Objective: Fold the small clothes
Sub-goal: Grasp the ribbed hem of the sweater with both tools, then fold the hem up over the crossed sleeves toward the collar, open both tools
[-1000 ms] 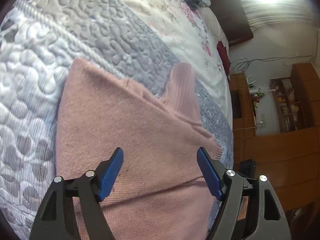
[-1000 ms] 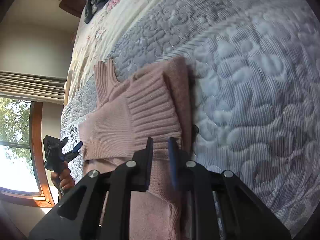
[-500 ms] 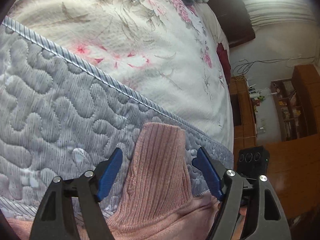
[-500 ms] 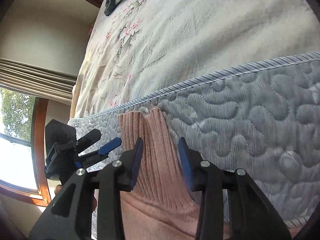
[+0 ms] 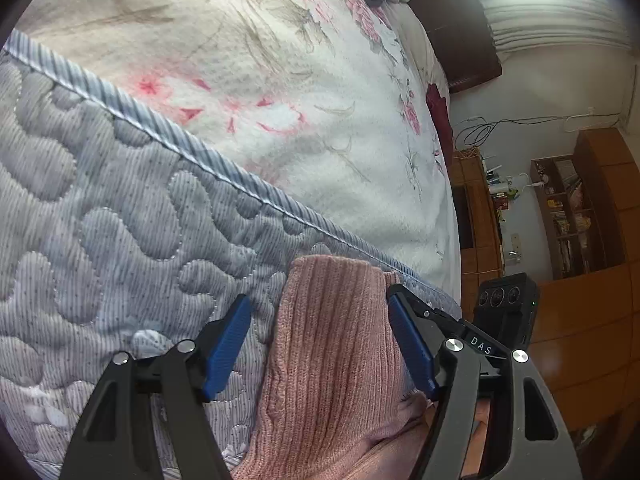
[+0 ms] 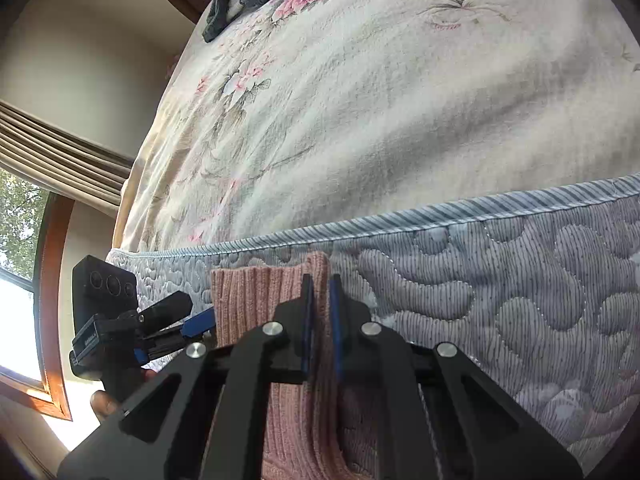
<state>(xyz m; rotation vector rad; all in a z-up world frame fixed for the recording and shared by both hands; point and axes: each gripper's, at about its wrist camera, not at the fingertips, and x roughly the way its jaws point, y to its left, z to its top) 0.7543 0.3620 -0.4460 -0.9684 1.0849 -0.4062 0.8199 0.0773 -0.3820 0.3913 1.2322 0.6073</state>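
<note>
Since half a second ago the right gripper [image 6: 320, 300] is clamped down on the right edge of the pink ribbed cuff [image 5: 332, 320]; before, its jaws were apart. Left gripper [image 5: 320, 332] remains spread wide, straddling the cuff. The sleeve fold is judged ready to start. The cuff is soft knit, lying on the grey quilted mattress [image 5: 100, 220], below the floral fleece blanket [image 6: 360, 120].

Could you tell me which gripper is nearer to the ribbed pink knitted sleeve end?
Right. The right gripper is shut on the ribbed pink knitted sleeve end; the left gripper is open, its fingers straddling it.
</note>
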